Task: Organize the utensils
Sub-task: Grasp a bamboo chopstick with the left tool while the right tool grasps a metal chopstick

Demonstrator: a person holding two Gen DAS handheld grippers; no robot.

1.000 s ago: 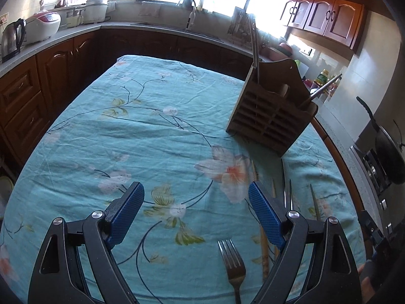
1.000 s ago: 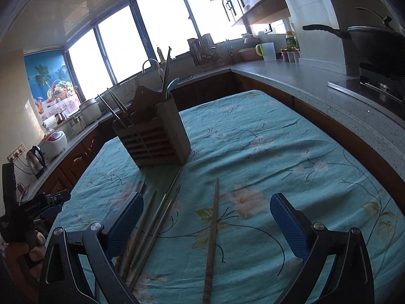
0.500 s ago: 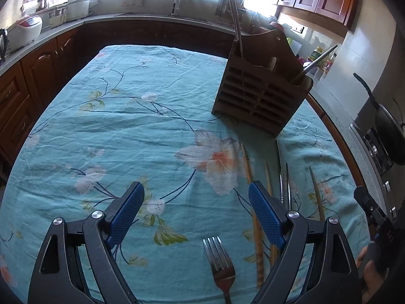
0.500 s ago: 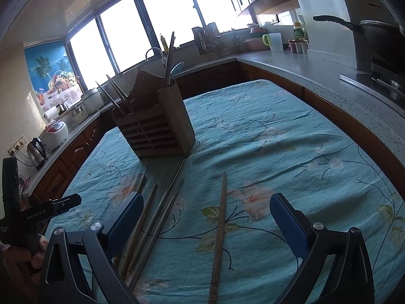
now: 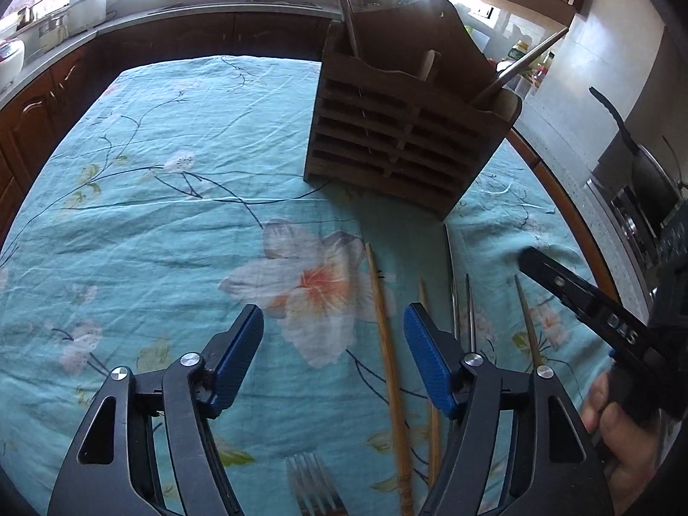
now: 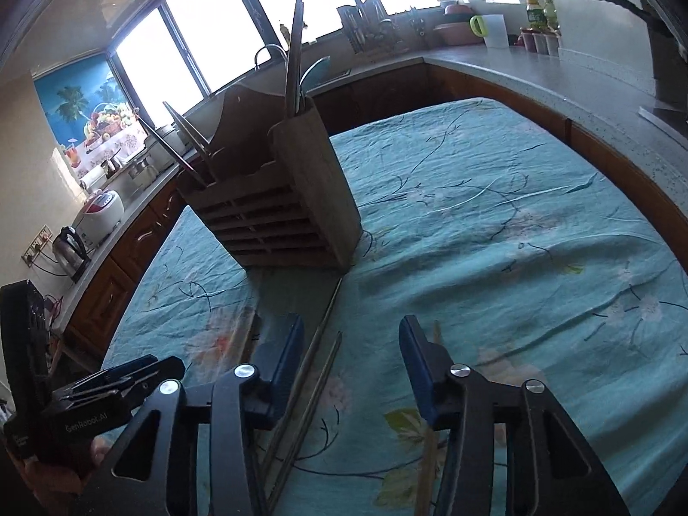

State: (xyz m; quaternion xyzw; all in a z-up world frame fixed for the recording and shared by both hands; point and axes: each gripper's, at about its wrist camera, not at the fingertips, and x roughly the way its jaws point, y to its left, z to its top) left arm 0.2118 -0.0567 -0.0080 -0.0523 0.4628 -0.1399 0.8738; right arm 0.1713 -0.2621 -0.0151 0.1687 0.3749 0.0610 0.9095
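Right now both grippers hang low over a table draped in a crumpled turquoise cloth printed with pale blossoms and dark twigs. Toward its far edge stands a slatted wooden utensil holder, boxy with a scalloped back board, a few metal handles poking out of its top.

Only the left wrist view catches the fork, steel, its four tines showing at the near edge of the cloth. It also shows the loose sticks fanned out before the holder: three wooden chopsticks and two thin metal ones, five in all. The longest wooden chopstick runs between the blue ribbed pads of the left gripper; its jaws have just been closing, yet they stand apart and touch nothing. At the right edge a hand grips the other tool.

From the right wrist view the holder shows its plain solid side wall, and the left tool's black body sits at the lower left. Two metal chopsticks lie side by side between the pads of the right gripper, whose jaws have also just been closing and remain parted, clear of both rods. A wooden chopstick lies under its right finger.
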